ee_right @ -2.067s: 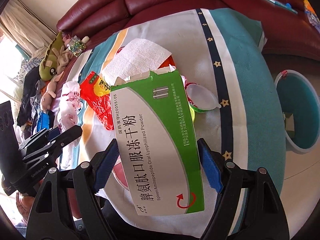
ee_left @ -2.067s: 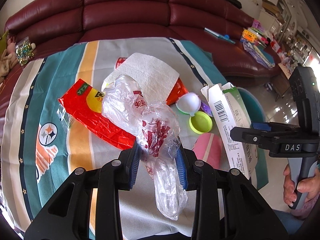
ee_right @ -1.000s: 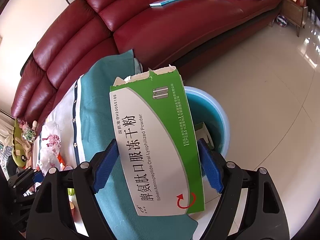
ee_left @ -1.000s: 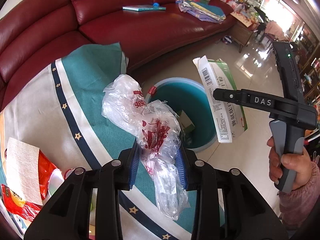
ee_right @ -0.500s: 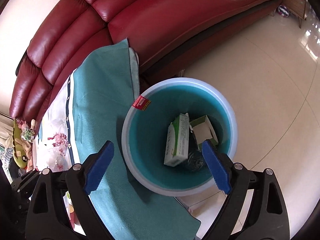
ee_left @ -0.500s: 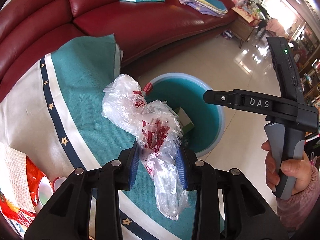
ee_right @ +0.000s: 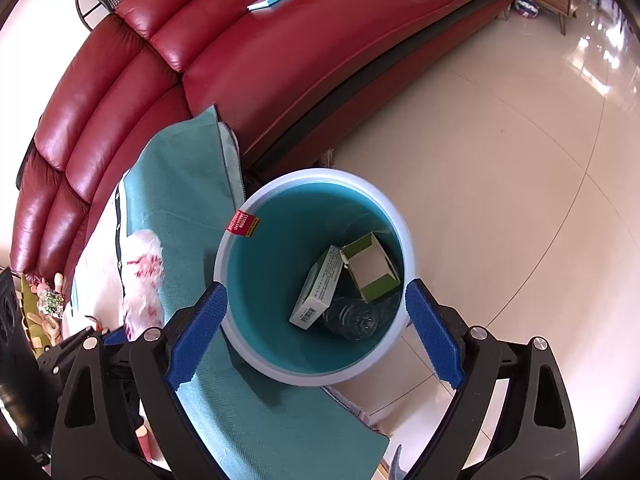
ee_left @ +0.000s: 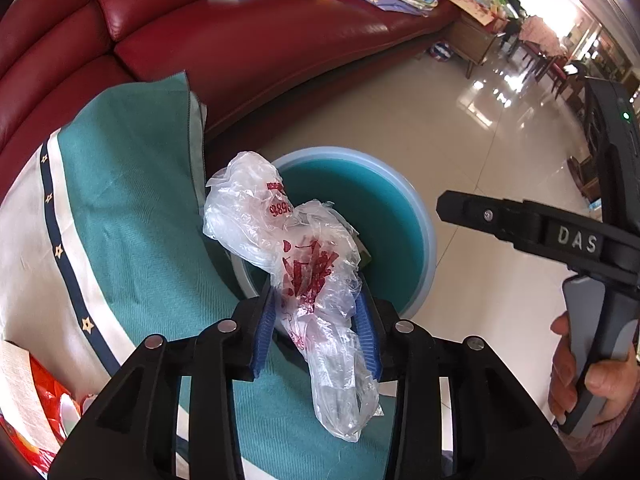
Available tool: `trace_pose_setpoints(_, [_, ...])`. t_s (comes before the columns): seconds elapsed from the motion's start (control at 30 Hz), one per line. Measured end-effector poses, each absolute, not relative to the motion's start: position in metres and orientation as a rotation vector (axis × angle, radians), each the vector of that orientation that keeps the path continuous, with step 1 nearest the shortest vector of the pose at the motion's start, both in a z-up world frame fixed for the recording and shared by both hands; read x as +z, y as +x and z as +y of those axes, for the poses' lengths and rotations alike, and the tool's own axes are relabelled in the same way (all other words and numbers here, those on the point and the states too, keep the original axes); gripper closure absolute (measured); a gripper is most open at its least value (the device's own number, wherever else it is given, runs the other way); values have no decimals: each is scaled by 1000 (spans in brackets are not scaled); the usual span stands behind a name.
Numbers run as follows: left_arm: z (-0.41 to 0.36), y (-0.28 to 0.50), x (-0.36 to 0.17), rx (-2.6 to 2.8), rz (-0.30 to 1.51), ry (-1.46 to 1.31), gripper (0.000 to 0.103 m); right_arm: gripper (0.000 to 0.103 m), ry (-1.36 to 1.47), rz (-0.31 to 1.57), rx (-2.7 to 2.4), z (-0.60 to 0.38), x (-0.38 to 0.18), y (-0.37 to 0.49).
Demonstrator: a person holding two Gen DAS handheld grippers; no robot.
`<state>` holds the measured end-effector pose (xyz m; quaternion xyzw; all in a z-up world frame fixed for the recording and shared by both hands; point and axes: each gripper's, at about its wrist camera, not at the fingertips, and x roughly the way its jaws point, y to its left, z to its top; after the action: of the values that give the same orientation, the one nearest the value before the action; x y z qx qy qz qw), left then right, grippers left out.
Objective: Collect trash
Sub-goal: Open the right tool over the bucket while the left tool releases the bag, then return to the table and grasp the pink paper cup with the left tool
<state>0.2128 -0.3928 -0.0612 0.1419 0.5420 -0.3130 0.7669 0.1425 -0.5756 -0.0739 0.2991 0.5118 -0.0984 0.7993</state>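
From the left wrist, the left tool (ee_left: 316,324) was shut tight on a crinkly plastic bag (ee_left: 304,264). The bag's long side pointed ahead and up, toward the blue bin (ee_left: 420,216) on the floor — just past the desk (ee_left: 140,220) edge.

From the right wrist, the right tool (ee_right: 316,336) was wide open and held nothing. It hung right over the bin, where a box (ee_right: 318,288) lay. I think the bag must go forward a little more, then drop.

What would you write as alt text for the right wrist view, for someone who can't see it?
An open gripper with blue pads hangs empty above a round teal bin on the tiled floor, beside a table with a teal cloth. Inside the bin lie a white and green box, an open box and a plastic bottle.
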Motion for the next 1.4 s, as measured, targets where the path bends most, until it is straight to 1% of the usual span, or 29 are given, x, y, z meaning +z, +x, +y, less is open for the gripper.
trace_pose_setpoints(0.07, [-399,217,-61,-671,1166,308,45,16,640,1099,-224,-578,-73,140])
trace_pose_setpoints(0.1, [-400,218,-61,-662,1161,309,43,16,640,1098,-229,-580,-72,139])
trace_pose_setpoints(0.17, [-402,218,-59,-656,1151,307,29,16,637,1099,-237,-582,-72,137])
trace_pose_setpoints(0.2, [-401,218,-59,-651,1146,307,26,16,633,1098,-243,-583,-71,137])
trace_pose_setpoints(0.23, [-400,217,-58,-645,1141,307,19,16,632,1098,-247,-584,-71,136])
trace_pose_setpoints(0.27, [-398,217,-57,-639,1136,308,16,16,630,1098,-250,-585,-70,136])
trace_pose_setpoints(0.37, [-392,215,-55,-624,1141,304,12,16,629,1104,-249,-583,-70,137])
trace_pose_setpoints(0.83, [-330,191,-35,-577,1135,257,9,16,591,1126,-217,-543,-54,126])
trace_pose_setpoints(1.1, [-265,167,-24,-533,1128,221,8,16,541,1149,-136,-486,-42,113])
trace_pose_setpoints(1.13, [-255,163,-23,-529,1125,220,8,13,531,1156,-124,-476,-41,112])
trace_pose_setpoints(1.4, [-169,135,-25,-476,1127,227,8,13,468,1184,-54,-409,-37,103])
